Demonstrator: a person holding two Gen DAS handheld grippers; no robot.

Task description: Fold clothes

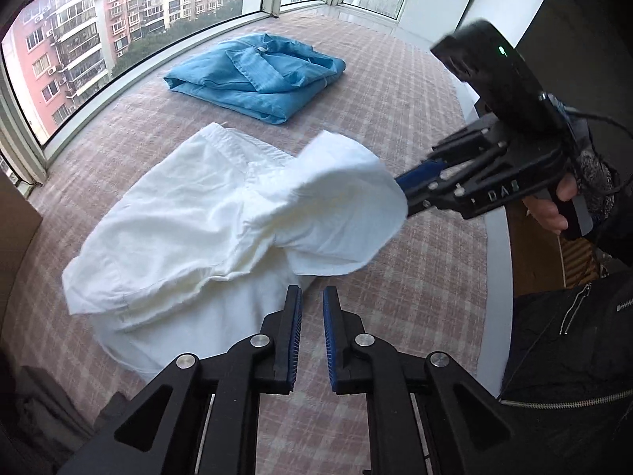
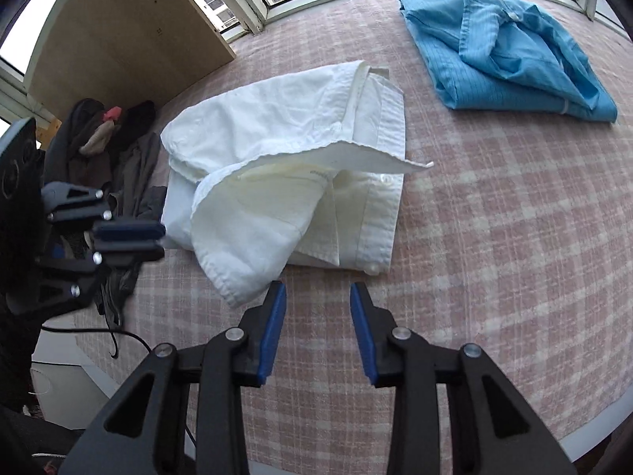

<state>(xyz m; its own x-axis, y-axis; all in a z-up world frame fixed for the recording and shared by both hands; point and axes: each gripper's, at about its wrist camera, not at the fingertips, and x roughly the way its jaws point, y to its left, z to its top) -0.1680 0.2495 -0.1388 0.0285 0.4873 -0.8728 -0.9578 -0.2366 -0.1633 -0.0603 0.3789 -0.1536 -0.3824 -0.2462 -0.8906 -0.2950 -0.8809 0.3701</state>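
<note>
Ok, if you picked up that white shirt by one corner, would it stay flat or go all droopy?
Probably droopy: the white shirt already sags in soft wrinkles, and one flap curls over itself. It looks thin, so it is likely light. Pushed, it would probably bunch up rather than slide on the checked cover.

Creased white cotton shirt (image 2: pixel 285 182) lies on matt, woven checked cloth (image 2: pixel 494 237).

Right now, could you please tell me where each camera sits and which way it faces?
Right wrist: on the right gripper, angled down at the white shirt; left gripper shows at left.
Left wrist: on the left gripper, angled down toward the windows; right gripper and hand show.
Shared: white shirt, blue garment, checked cover.
</note>
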